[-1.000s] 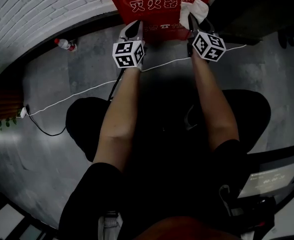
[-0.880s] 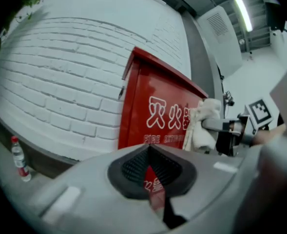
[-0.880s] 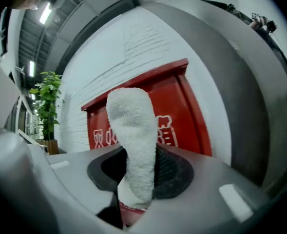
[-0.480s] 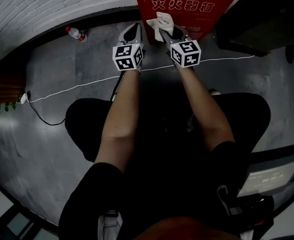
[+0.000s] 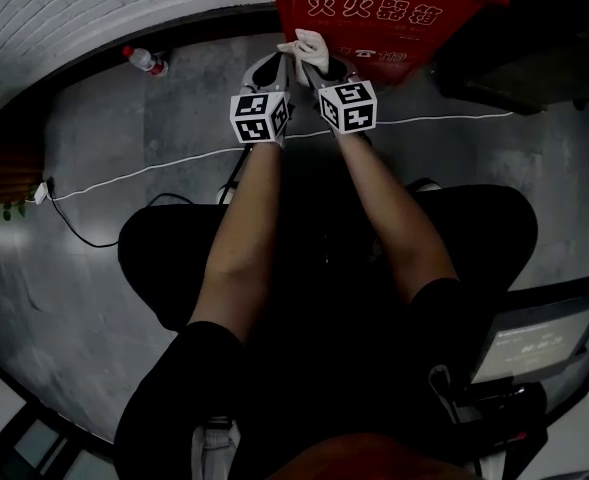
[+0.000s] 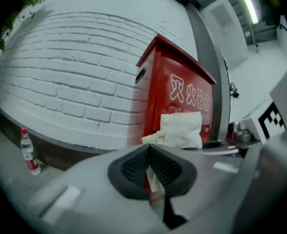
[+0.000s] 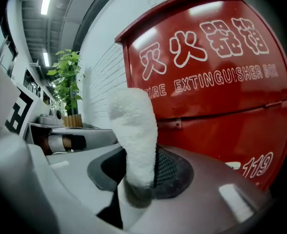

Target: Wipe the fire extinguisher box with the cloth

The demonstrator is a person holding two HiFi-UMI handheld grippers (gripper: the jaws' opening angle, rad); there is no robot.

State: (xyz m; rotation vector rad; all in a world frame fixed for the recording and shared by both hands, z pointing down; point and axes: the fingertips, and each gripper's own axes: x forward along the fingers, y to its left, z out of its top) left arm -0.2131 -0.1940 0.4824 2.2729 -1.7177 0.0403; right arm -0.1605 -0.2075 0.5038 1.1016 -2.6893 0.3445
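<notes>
The red fire extinguisher box (image 5: 384, 13) stands against the brick wall at the top of the head view; it fills the right gripper view (image 7: 216, 72). A white cloth (image 5: 309, 46) sticks up from my right gripper (image 5: 320, 68), which is shut on it (image 7: 138, 165). The cloth (image 7: 133, 130) hangs just in front of the box's lower left part; whether it touches is unclear. My left gripper (image 5: 271, 66) sits right beside it on the left, jaws shut with nothing between them (image 6: 149, 156). The left gripper view shows the cloth (image 6: 180, 129) ahead and the box's side (image 6: 175, 101).
A water bottle (image 5: 144, 60) stands at the wall's foot to the left (image 6: 28, 152). A white cable (image 5: 124, 183) runs across the grey floor. A planter (image 5: 4, 183) sits far left. A device with a screen (image 5: 539, 343) is at lower right.
My right gripper has carried the cloth leftward across the box front, down to its lower left, and closed in beside the left gripper. The left gripper has barely moved.
</notes>
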